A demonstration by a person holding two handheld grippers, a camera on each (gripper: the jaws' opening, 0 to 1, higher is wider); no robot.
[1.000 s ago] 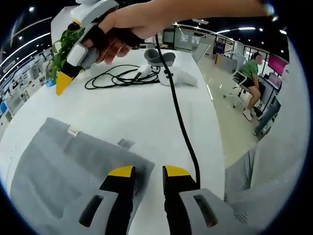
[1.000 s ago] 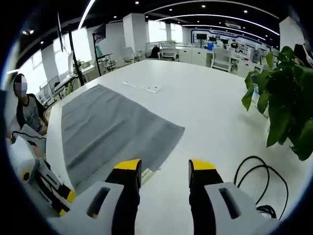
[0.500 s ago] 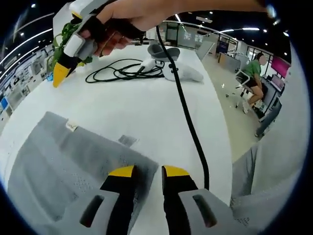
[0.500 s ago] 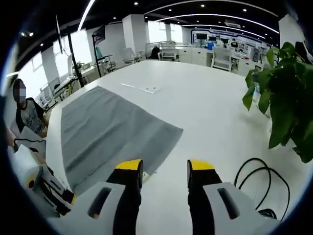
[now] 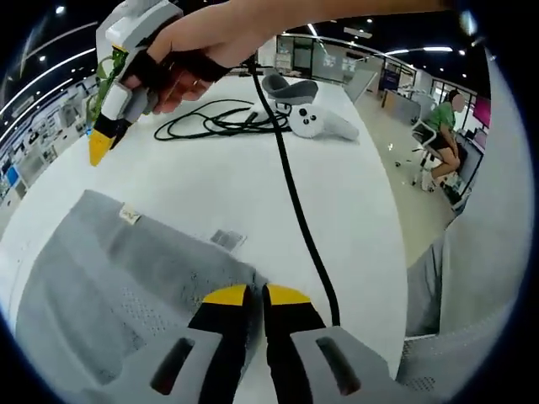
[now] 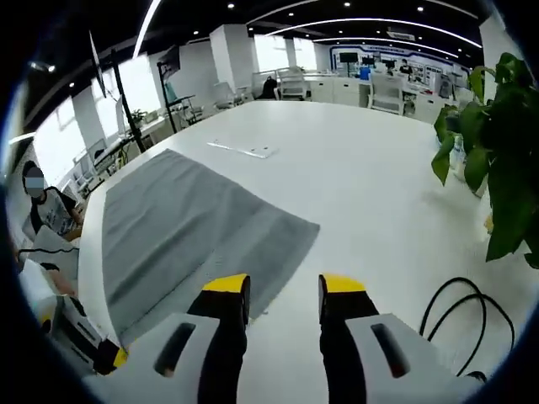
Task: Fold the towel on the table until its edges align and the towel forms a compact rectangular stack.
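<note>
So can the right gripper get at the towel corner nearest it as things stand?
Probably yes. The right gripper hangs open just above the towel, whose near corner lies flat on the table with nothing between; the black cable lies off to the side.

towel [image 5: 126,278] near corner hidden under left claw [image 5: 246,295], plant [image 6: 497,160] cut off

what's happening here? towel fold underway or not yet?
Just starting. The grey towel lies flat and unfolded on the white table. The left gripper has its jaws nearly closed at the towel's near corner. The right gripper is open, hovering near another corner, not gripping. A black cable and a potted plant sit aside.
</note>
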